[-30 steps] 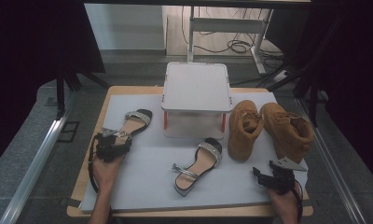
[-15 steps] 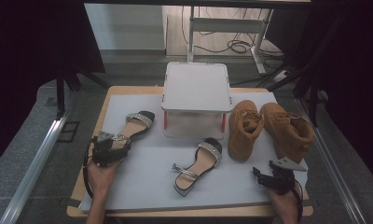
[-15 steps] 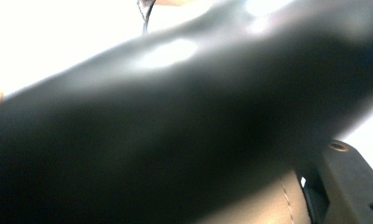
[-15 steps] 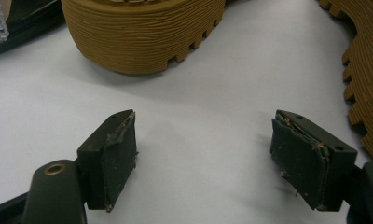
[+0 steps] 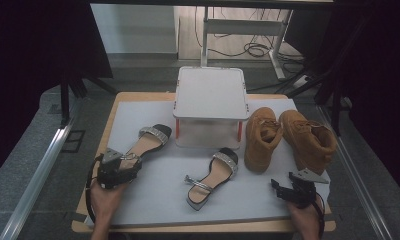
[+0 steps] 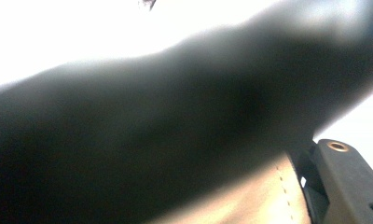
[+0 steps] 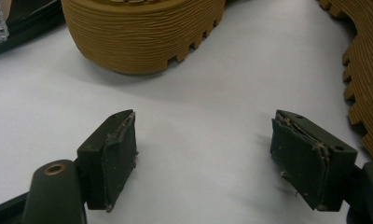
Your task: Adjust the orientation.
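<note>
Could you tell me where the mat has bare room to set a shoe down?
Bare mat lies between the left sandal and the middle sandal, and along the front edge. Around the box and boots it is crowded.

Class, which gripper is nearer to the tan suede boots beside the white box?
Right. The right gripper sits just in front of the tan suede boots; the left gripper is across the table at a sandal.

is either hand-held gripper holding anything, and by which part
The left hand-held gripper is at the heel end of the left sandal; a firm grip cannot be told. The right hand-held gripper is open, holding nothing.
</note>
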`<state>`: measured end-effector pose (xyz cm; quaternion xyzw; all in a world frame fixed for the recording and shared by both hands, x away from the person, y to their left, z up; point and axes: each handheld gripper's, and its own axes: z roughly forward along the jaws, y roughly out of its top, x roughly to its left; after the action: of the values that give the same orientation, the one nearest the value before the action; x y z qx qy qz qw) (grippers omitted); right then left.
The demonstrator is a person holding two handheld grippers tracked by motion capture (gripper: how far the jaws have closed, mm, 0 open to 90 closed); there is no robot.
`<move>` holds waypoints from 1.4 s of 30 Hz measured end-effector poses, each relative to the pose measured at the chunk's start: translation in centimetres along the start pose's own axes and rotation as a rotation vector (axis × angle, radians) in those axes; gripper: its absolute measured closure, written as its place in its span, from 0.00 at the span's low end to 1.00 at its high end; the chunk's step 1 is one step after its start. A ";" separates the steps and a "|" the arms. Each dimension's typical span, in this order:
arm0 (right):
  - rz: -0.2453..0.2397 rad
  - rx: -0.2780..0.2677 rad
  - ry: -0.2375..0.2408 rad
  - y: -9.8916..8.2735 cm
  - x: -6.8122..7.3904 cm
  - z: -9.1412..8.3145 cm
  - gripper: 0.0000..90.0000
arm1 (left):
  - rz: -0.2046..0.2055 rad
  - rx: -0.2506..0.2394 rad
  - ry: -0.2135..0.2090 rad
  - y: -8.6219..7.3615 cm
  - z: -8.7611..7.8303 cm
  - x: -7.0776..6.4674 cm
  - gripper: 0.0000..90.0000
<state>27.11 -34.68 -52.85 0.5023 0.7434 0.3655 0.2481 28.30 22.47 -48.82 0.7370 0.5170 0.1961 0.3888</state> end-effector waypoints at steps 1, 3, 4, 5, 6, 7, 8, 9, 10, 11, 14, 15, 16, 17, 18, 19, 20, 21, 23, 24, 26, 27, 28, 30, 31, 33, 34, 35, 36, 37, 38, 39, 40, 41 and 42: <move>0.000 0.000 0.000 0.0 0.0 0.0 0.25 | 0.002 0.001 -0.003 -0.1 -0.1 -0.1 0.43; 0.000 0.000 0.000 0.0 0.0 0.0 0.25 | 0.007 0.003 -0.010 -0.3 -0.4 -0.4 0.43; 0.000 0.000 0.000 0.0 0.0 0.0 0.25 | 0.010 0.003 -0.013 -0.4 -0.5 -0.5 0.43; 0.000 0.000 0.000 0.0 0.0 0.0 0.25 | 0.012 0.004 -0.016 -0.5 -0.6 -0.6 0.43; 0.000 0.000 0.000 0.0 0.0 0.0 0.25 | 0.013 0.004 -0.018 -0.5 -0.6 -0.7 0.43; 0.000 0.000 0.000 0.0 0.0 0.0 0.25 | 0.017 0.005 -0.022 -0.6 -0.8 -0.9 0.43; 0.000 0.000 0.000 0.0 0.0 0.0 0.25 | 0.017 0.005 -0.022 -0.6 -0.8 -0.9 0.43; 0.000 0.000 0.000 0.0 0.0 0.0 0.25 | 0.016 0.001 -0.029 -0.7 -0.9 -1.1 0.43; 0.000 0.000 0.000 0.0 0.0 0.0 0.25 | 0.018 0.002 -0.032 -0.7 -1.0 -1.2 0.43; 0.000 0.000 0.000 0.0 0.0 0.0 0.25 | 0.022 0.000 -0.033 -0.8 -1.0 -1.4 0.43; 0.000 0.000 0.000 0.0 0.0 0.0 0.25 | 0.031 0.004 -0.042 -0.9 -1.1 -1.8 0.43; 0.000 0.000 0.000 0.0 0.0 0.0 0.25 | 0.034 0.004 -0.047 -0.9 -1.1 -2.0 0.43; 0.000 0.000 0.000 0.0 0.0 0.0 0.25 | 0.038 0.005 -0.052 -0.9 -1.1 -2.2 0.43; 0.000 0.000 0.000 0.0 0.0 0.0 0.25 | 0.044 0.005 -0.053 -0.9 -1.0 -2.4 0.43; 0.000 0.000 0.000 0.0 0.0 0.0 0.25 | 0.048 0.006 -0.055 -0.9 -1.0 -2.6 0.43; 0.000 0.000 0.000 0.0 0.0 0.0 0.25 | 0.051 0.005 -0.057 -0.8 -0.9 -2.7 0.43; 0.000 0.000 0.000 0.0 0.0 0.0 0.25 | 0.054 0.005 -0.058 -0.8 -0.8 -2.9 0.43; 0.000 0.000 0.000 0.0 0.0 0.0 0.25 | 0.056 0.004 -0.062 -0.7 -0.7 -3.0 0.43; 0.000 0.000 0.000 0.0 0.0 0.0 0.25 | 0.059 0.004 -0.068 -0.6 -0.5 -3.2 0.43; 0.000 0.000 0.000 0.0 0.0 0.0 0.25 | 0.060 0.005 -0.070 -0.5 -0.4 -3.3 0.43; 0.000 0.000 0.000 0.0 0.0 0.0 0.25 | 0.063 0.007 -0.072 -0.4 -0.1 -3.6 0.43; 0.000 0.000 0.000 0.0 0.0 0.0 0.25 | 0.064 0.006 -0.074 -0.3 0.0 -3.7 0.43; 0.000 0.000 0.000 0.0 0.0 0.0 0.25 | 0.065 0.007 -0.076 -0.3 0.1 -3.8 0.43; 0.000 0.000 0.000 0.0 0.0 0.0 0.25 | 0.069 0.008 -0.078 -0.1 0.3 -4.0 0.43; 0.000 0.000 0.000 0.0 0.0 0.0 0.25 | 0.069 0.008 -0.079 0.0 0.5 -4.1 0.43; 0.000 0.000 0.000 0.0 0.0 0.0 0.25 | 0.070 0.006 -0.083 0.2 0.8 -4.2 0.43; 0.000 0.000 0.000 0.0 0.0 0.0 0.25 | 0.071 0.006 -0.087 0.3 0.9 -4.3 0.43; 0.000 0.000 0.000 0.0 0.0 0.0 0.25 | 0.073 0.007 -0.089 0.4 1.1 -4.4 0.43; 0.000 0.000 0.000 0.0 0.0 0.0 0.25 | 0.075 0.006 -0.093 0.6 1.3 -4.6 0.43; 0.000 0.000 0.000 0.0 0.0 0.0 0.25 | 0.078 0.009 -0.096 0.7 1.4 -4.7 0.43; 0.000 0.000 0.000 0.0 0.0 0.0 0.25 | 0.080 0.010 -0.101 0.8 1.6 -4.8 0.43; 0.000 0.000 0.000 0.0 0.0 0.0 0.25 | 0.082 0.011 -0.104 0.9 1.7 -4.9 0.43; 0.000 0.000 0.000 0.0 0.0 0.0 0.25 | 0.085 0.011 -0.105 1.0 1.9 -5.1 0.43; 0.000 0.000 0.000 0.0 0.0 0.0 0.25 | 0.085 0.012 -0.106 1.2 2.0 -5.2 0.43; 0.000 0.000 0.000 0.0 0.0 0.0 0.25 | 0.086 0.011 -0.108 1.3 2.1 -5.3 0.43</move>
<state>27.11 -34.69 -52.85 0.5022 0.7434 0.3656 0.2481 28.48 16.64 -48.56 0.7701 0.4644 0.1697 0.4032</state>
